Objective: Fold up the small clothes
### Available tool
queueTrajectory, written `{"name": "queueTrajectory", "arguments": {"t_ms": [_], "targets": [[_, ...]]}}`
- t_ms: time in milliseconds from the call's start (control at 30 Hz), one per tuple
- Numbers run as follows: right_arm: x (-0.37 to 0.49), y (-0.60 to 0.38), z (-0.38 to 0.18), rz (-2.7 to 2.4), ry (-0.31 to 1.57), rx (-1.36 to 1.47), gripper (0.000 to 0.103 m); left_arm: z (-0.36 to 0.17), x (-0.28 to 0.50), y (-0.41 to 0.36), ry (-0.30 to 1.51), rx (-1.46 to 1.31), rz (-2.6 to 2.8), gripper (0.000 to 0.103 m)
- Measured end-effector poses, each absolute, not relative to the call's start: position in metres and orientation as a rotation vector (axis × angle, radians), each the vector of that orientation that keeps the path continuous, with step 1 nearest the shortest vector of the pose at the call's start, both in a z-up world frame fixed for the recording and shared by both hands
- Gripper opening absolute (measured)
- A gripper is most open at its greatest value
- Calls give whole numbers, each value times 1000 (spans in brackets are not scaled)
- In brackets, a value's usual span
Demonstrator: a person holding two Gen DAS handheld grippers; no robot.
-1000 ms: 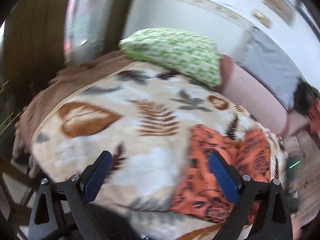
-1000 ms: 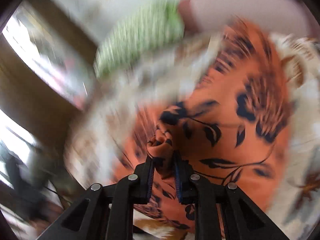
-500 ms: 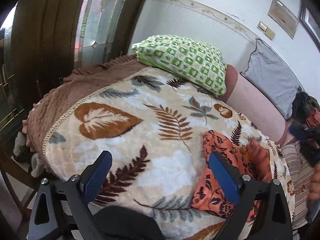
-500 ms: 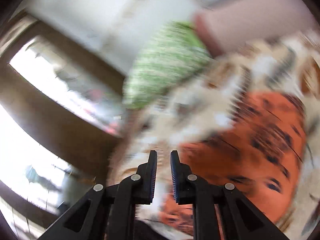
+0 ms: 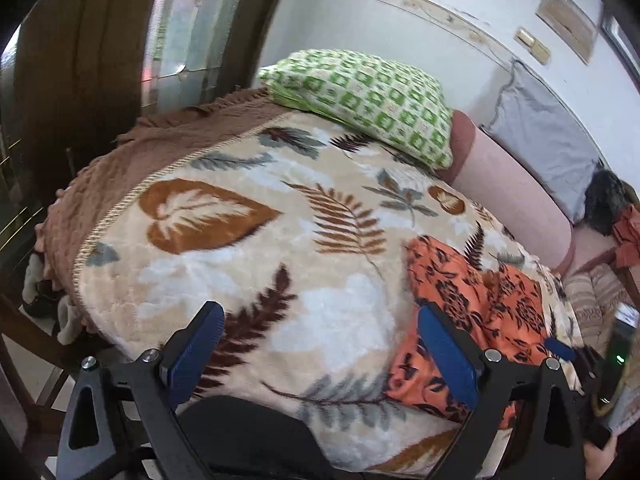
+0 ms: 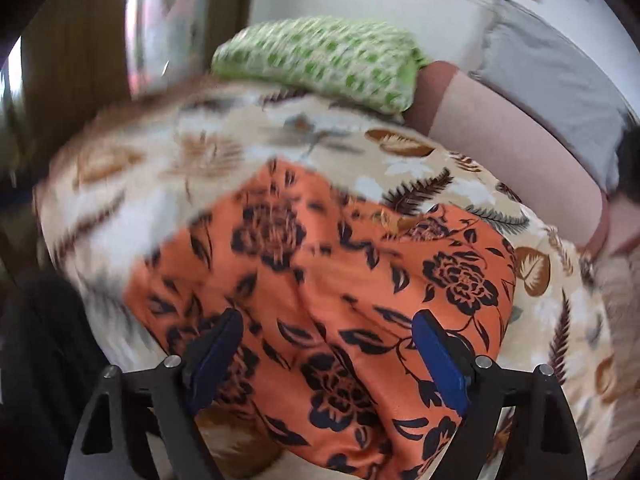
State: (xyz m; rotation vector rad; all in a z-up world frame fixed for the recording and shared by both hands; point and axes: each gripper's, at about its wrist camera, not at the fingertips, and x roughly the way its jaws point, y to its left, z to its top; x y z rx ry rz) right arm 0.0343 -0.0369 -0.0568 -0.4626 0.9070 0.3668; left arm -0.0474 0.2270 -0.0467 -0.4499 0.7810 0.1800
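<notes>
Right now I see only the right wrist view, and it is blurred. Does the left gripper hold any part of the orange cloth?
Observer: No. The left gripper is open, with nothing between its jaws. It is above the leaf blanket.
Operator: Where is the cloth, seen from that side?
Observer: The orange garment lies on the blanket's right part. The left gripper's right finger only overlaps the garment's edge in the picture.
Operator: What is at the blanket's left edge?
Observer: A brown fringed cover sticks out from under the blanket there.
</notes>
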Motion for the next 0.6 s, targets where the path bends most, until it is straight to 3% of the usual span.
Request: {"name": "queueTrajectory", "arguments": {"t_ms": [167, 233, 267, 333, 467, 600], "targets": [[68, -28, -84, 364, 976, -470, 81, -49, -47, 208, 805, -405, 153, 98], [92, -37, -100, 338, 1058, -427, 38, -50, -47, 206, 812, -408, 150, 98], [100, -49, -102, 345, 1095, -338, 36, -50, -48, 205, 812, -404, 152, 98], [110, -78, -96, 368, 1138, -99, 16, -50, -49, 204, 809, -398, 154, 98], [121, -151, -77, 394, 1124, 405, 13, -51, -48, 206, 813, -409, 155, 98], [114, -233, -54, 389, 969, 827, 13, -48, -47, 203, 807, -405, 145, 98]]}}
